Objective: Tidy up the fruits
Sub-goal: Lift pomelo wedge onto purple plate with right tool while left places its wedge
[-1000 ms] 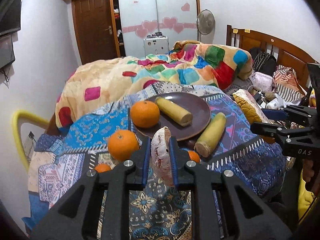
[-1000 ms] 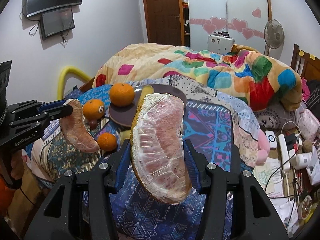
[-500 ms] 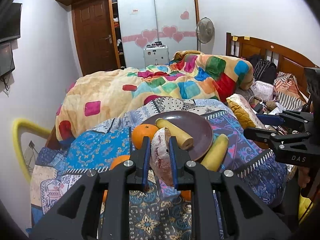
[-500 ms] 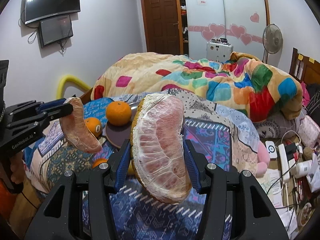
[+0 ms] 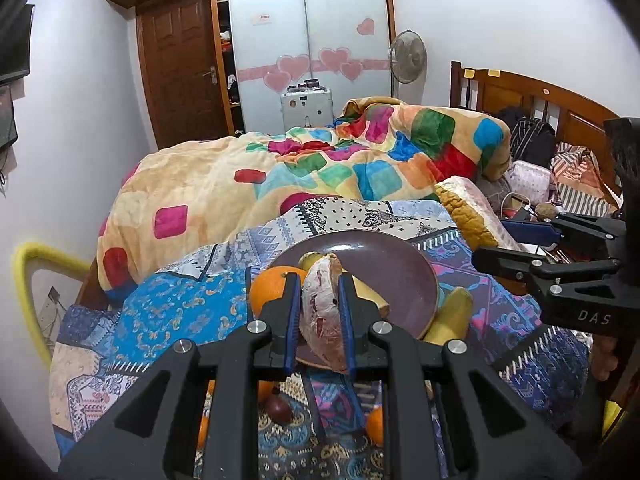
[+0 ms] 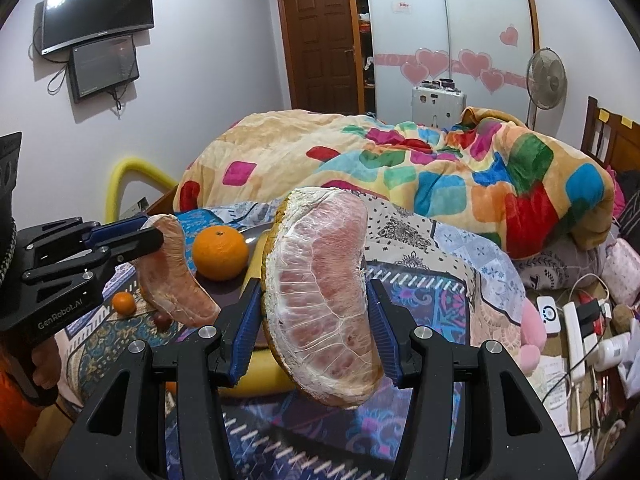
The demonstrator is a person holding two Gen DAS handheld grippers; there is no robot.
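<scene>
My left gripper (image 5: 319, 320) is shut on a small pomelo wedge (image 5: 322, 314), held above the near side of a brown plate (image 5: 400, 276). The plate holds an orange (image 5: 269, 286) and a banana piece (image 5: 372, 292); another banana (image 5: 450, 316) lies at its right edge. My right gripper (image 6: 312, 312) is shut on a large pomelo wedge (image 6: 320, 292), held to the right of the plate. The left gripper also shows in the right wrist view (image 6: 144, 236) with its wedge (image 6: 172, 276). The large wedge shows at right in the left wrist view (image 5: 466, 212).
Small oranges (image 5: 375, 426) and a dark round fruit (image 5: 279, 407) lie on the patterned cloth (image 5: 160, 320) below my left gripper. A colourful quilt (image 5: 320, 168) is heaped behind the plate. Cables and clutter (image 6: 580, 320) sit at the right.
Both grippers have risen and moved forward with their wedges. The left one now hangs over the plate's near side; the loose oranges have dropped below its fingers.
</scene>
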